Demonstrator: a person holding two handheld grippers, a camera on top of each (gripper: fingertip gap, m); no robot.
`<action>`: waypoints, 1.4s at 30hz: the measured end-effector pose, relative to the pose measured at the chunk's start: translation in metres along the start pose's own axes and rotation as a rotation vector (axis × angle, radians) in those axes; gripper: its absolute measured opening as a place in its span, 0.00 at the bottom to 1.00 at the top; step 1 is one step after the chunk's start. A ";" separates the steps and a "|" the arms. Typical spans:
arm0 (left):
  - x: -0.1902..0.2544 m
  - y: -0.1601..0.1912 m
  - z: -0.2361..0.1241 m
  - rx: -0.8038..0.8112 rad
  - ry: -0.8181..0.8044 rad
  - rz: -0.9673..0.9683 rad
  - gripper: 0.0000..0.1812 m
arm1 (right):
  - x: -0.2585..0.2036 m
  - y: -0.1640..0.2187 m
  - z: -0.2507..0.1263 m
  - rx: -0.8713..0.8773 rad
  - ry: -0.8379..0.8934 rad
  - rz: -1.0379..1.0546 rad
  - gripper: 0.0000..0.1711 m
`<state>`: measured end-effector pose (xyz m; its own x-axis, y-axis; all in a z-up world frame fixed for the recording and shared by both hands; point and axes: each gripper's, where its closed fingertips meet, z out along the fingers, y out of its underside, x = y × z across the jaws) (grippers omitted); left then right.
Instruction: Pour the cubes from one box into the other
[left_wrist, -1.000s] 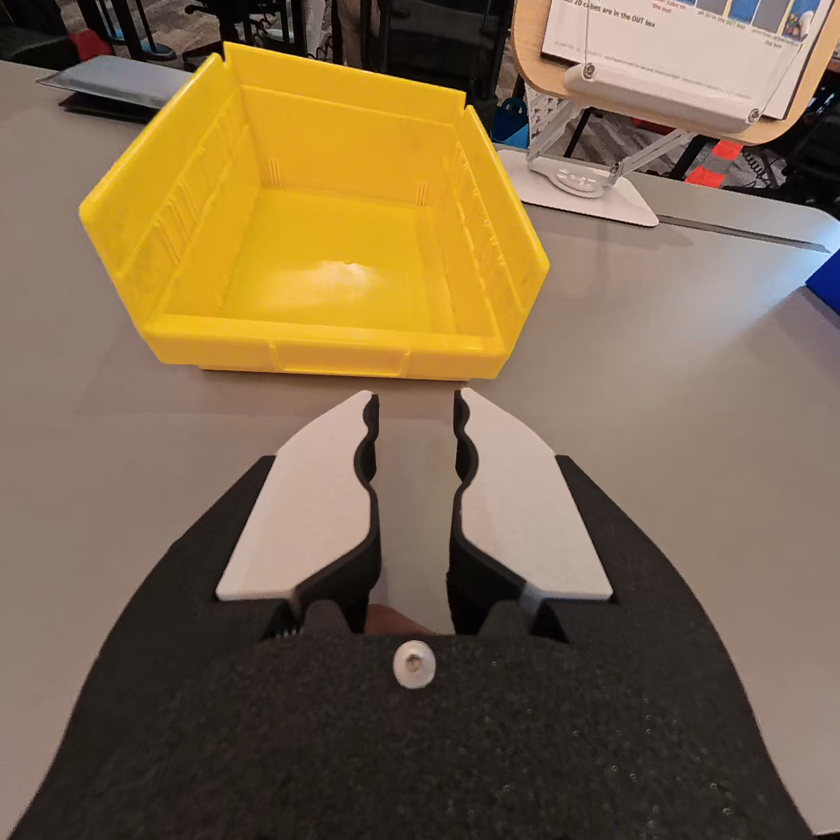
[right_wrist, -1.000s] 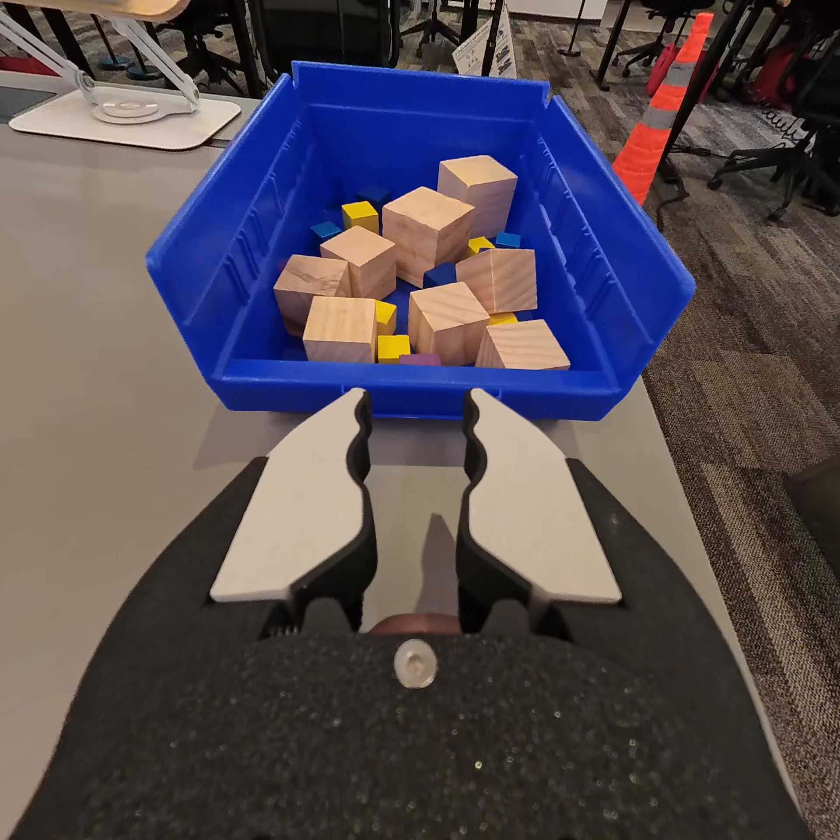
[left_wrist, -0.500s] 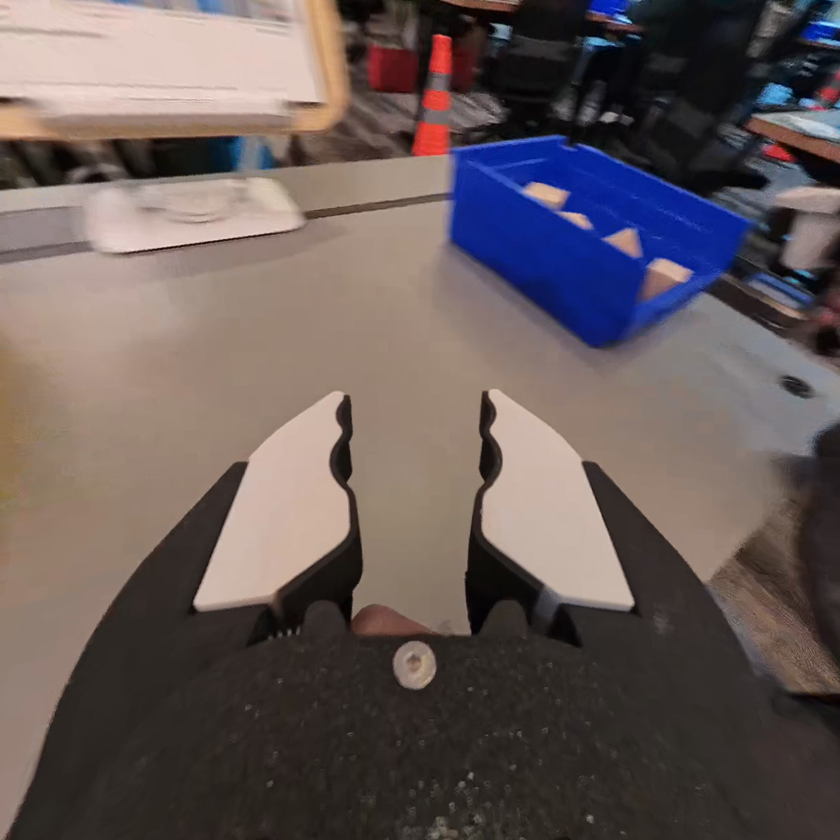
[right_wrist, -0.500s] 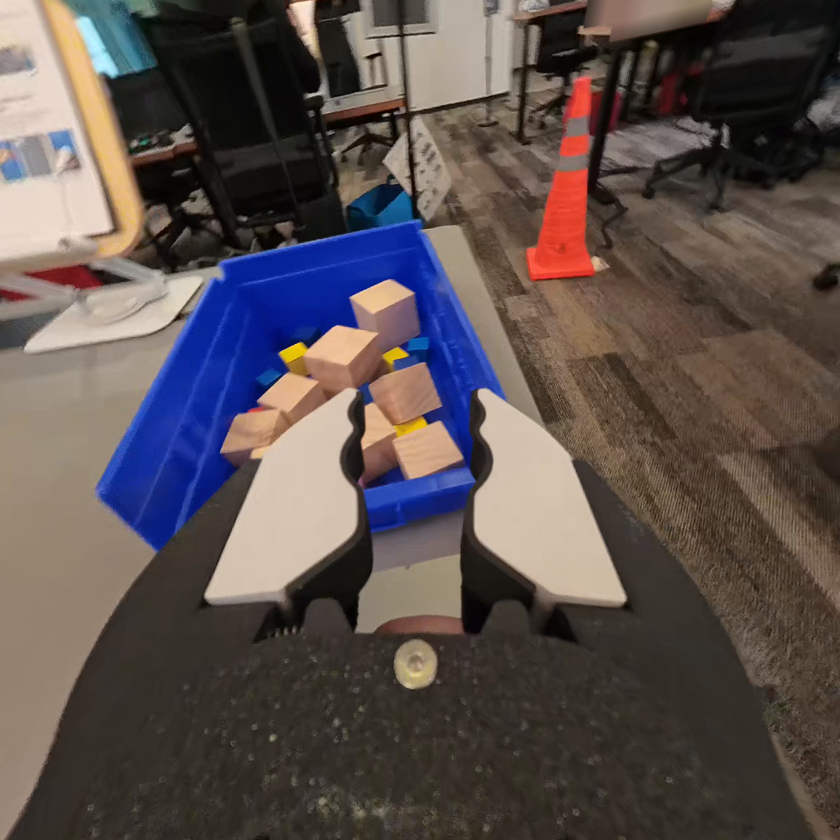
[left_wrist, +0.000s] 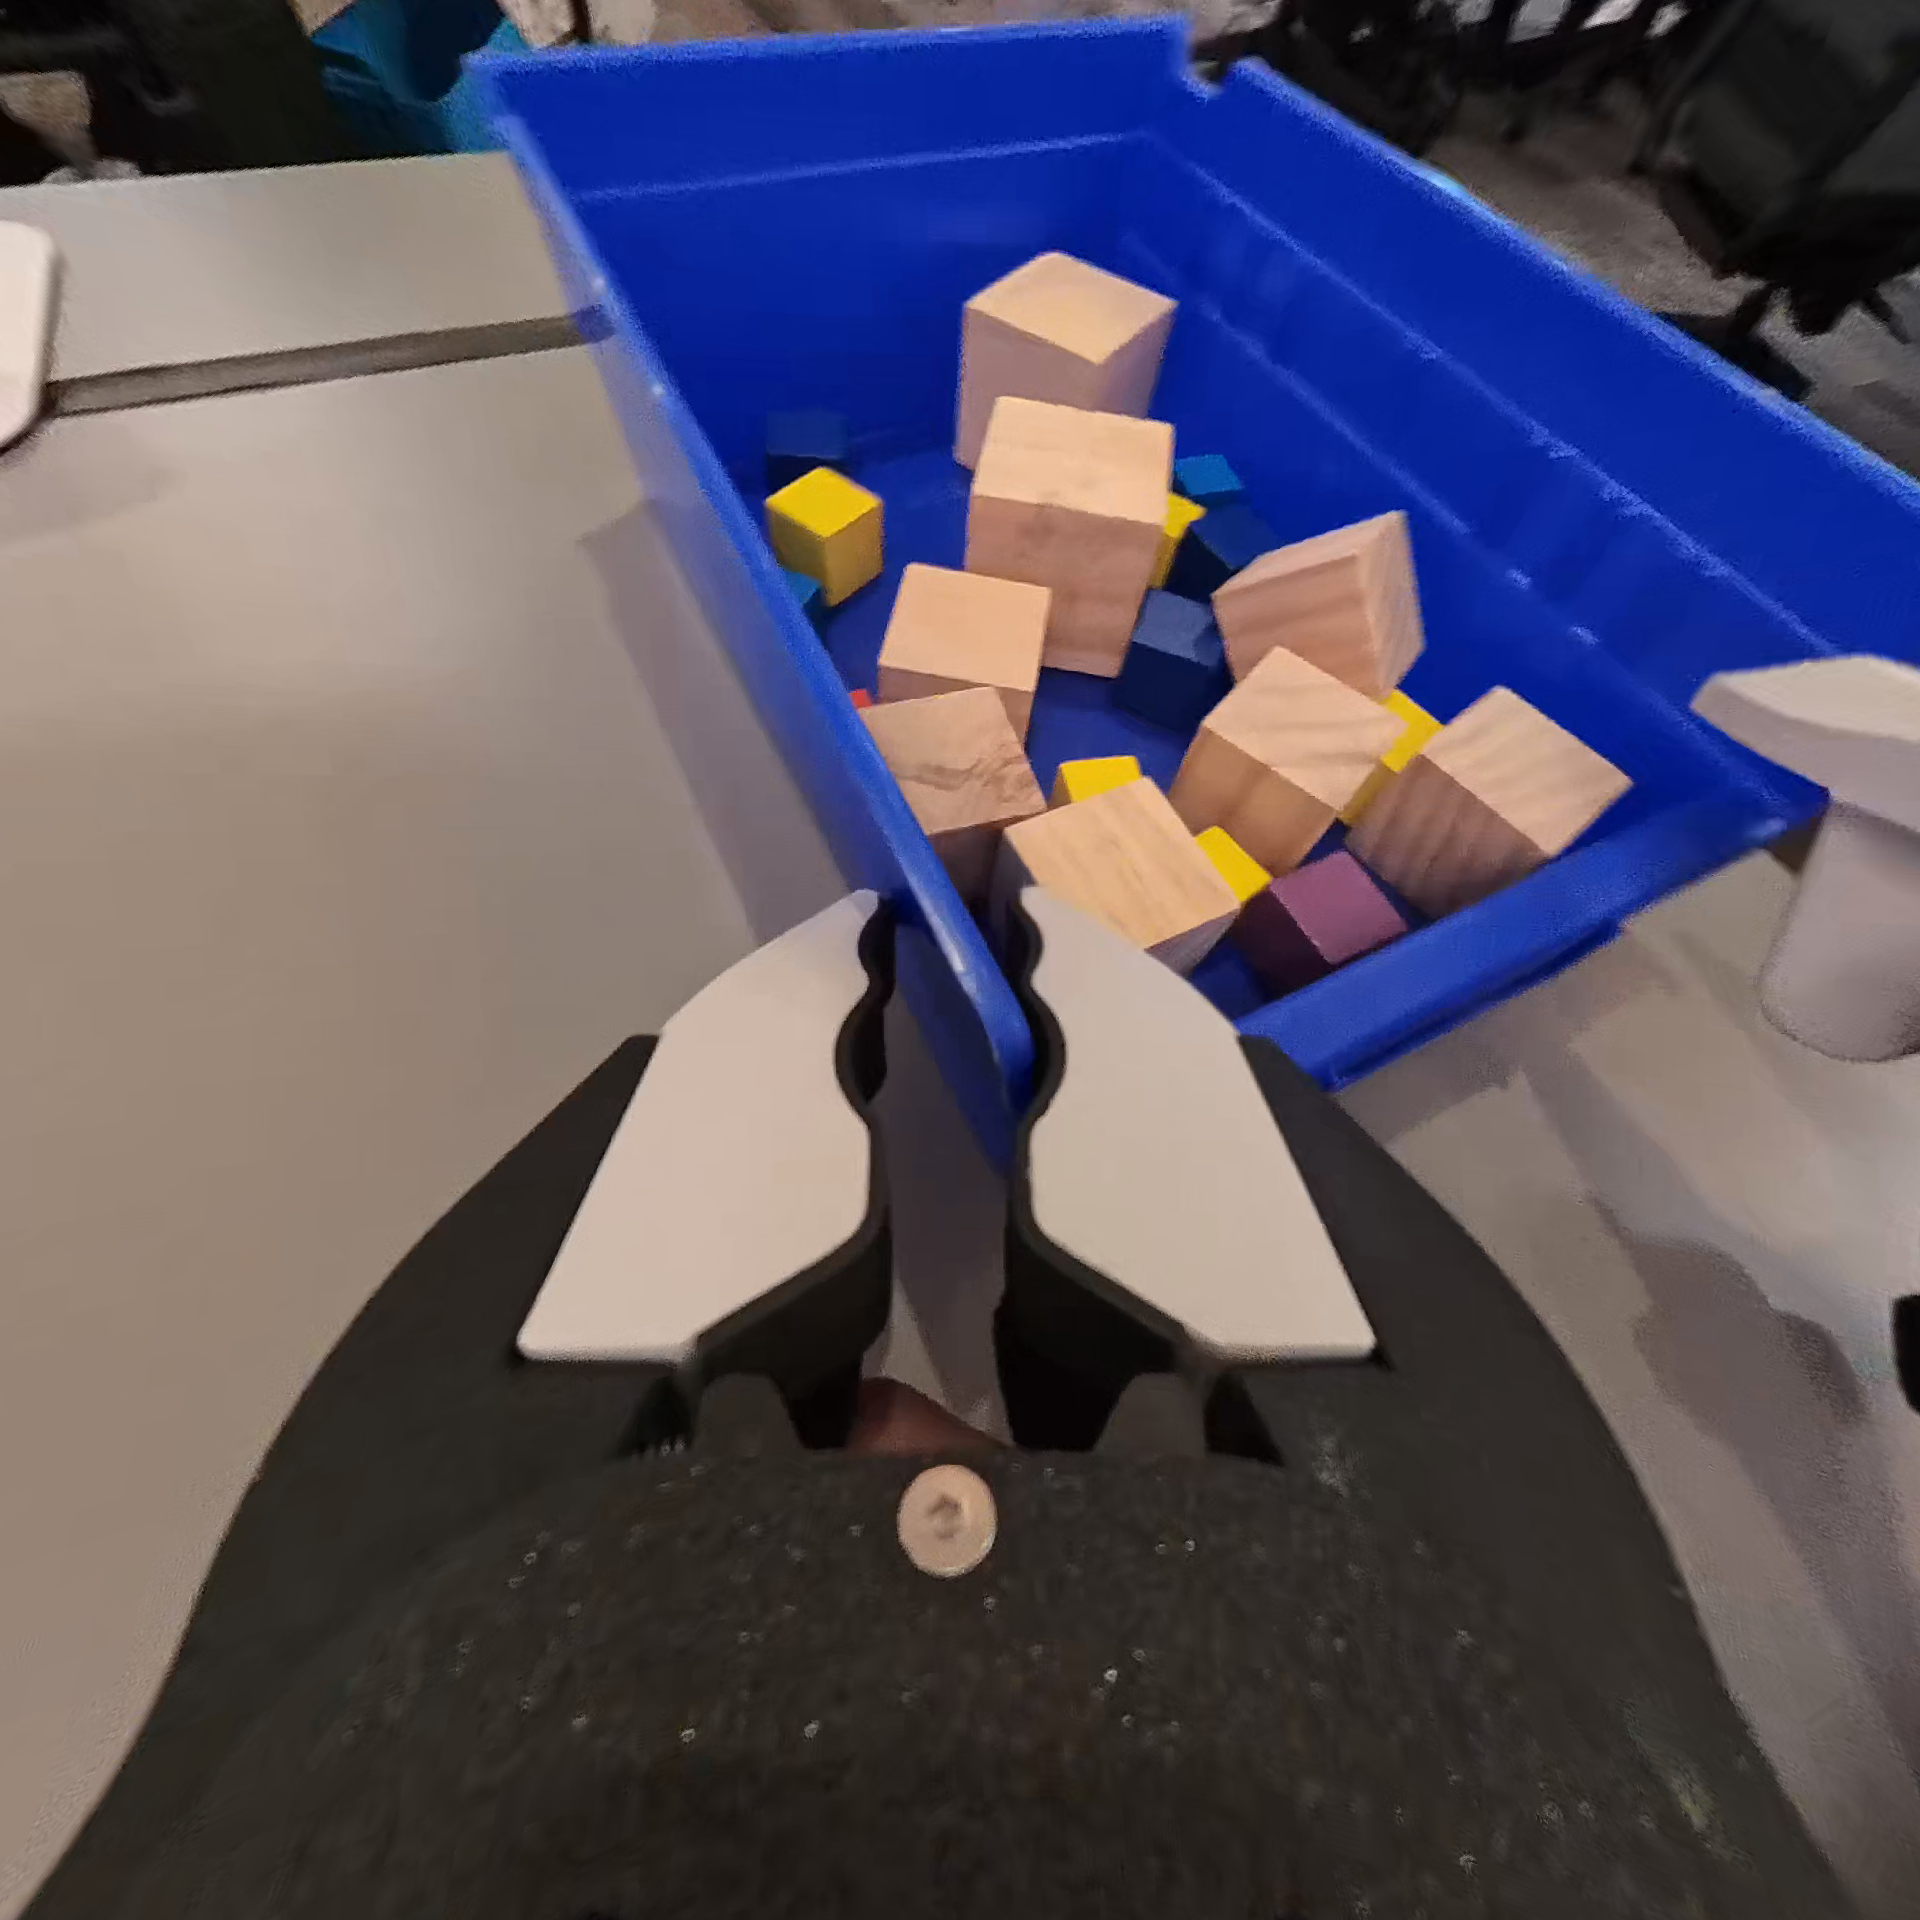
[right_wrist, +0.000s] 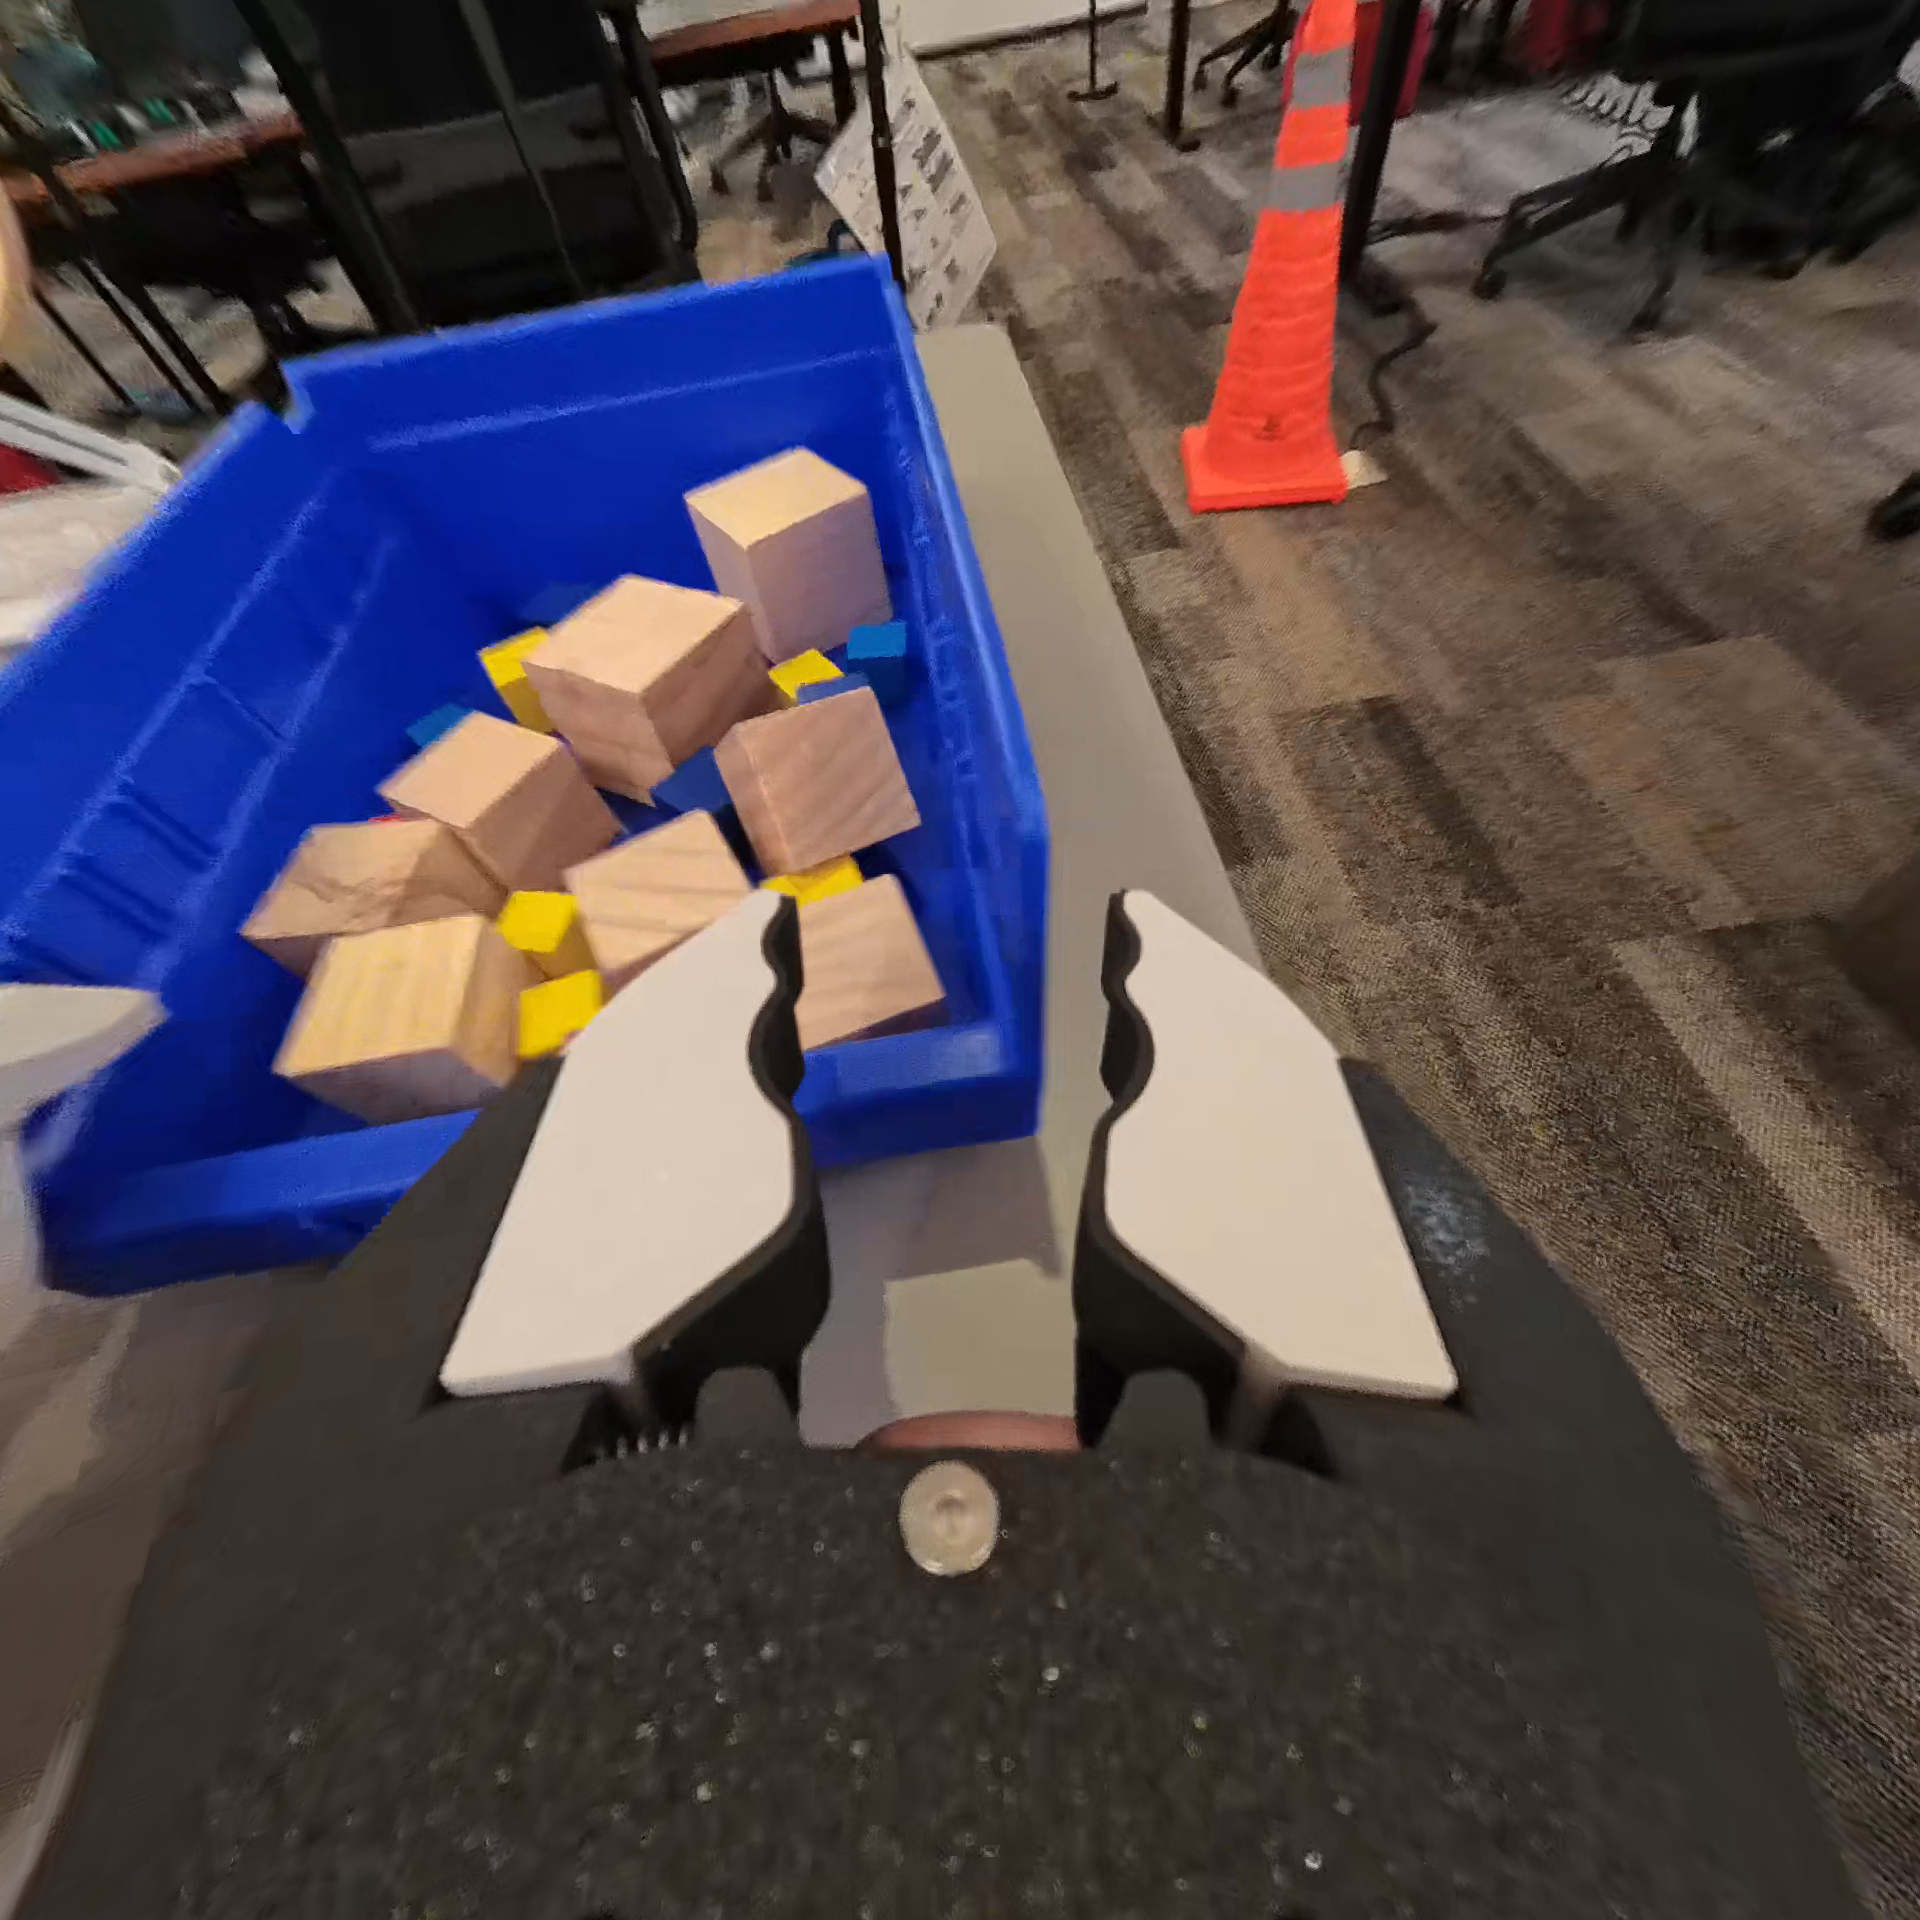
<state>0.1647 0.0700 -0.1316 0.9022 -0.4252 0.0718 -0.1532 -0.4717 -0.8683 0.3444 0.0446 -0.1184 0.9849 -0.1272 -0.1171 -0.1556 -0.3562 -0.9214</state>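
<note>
Blue plastic forms the box (left_wrist: 1351, 343), which fills the upper centre and right of the left wrist view and the left half of the right wrist view, sitting on a grey table (left_wrist: 312, 727) close to its edge. Inside lie the cubes: large pale wooden cubes (left_wrist: 1070, 520) heaped among small yellow cubes (left_wrist: 826, 530), dark blue ones and a purple cube (left_wrist: 1320, 914) near the front wall.

In the left wrist view the left gripper (left_wrist: 951, 925) straddles the box's near side wall at its front corner: one finger outside, one inside beside a wooden cube, the gap narrowed to about the wall's thickness. The jaws look pinched onto that wall.

In the right wrist view the right gripper (right_wrist: 951, 914) stands with its jaws spread wide and nothing between them but bare table. Its left finger (right_wrist: 665, 1122) overlaps the box's front right corner in the frame; whether it touches is unclear. It also shows blurred at the right edge of the left wrist view.

An orange traffic cone (right_wrist: 1288, 312) stands on the carpet in the upper right.
</note>
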 end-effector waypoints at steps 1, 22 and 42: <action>-0.007 0.000 -0.002 -0.010 -0.029 -0.005 0.09 | 0.002 0.006 0.004 -0.026 0.028 -0.030 0.32; -0.263 0.002 -0.156 0.067 -0.261 -0.010 0.02 | -0.290 0.005 -0.028 0.063 -0.155 -0.017 0.02; -0.412 0.076 -0.275 -0.028 -0.171 -0.212 0.23 | -0.382 0.047 -0.072 0.118 -0.474 -0.311 0.19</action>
<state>-0.3292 -0.0032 -0.0923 0.9699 -0.1794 0.1649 0.0375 -0.5588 -0.8285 -0.0442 0.0096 -0.0897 0.9134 0.4053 0.0371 0.1288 -0.2012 -0.9710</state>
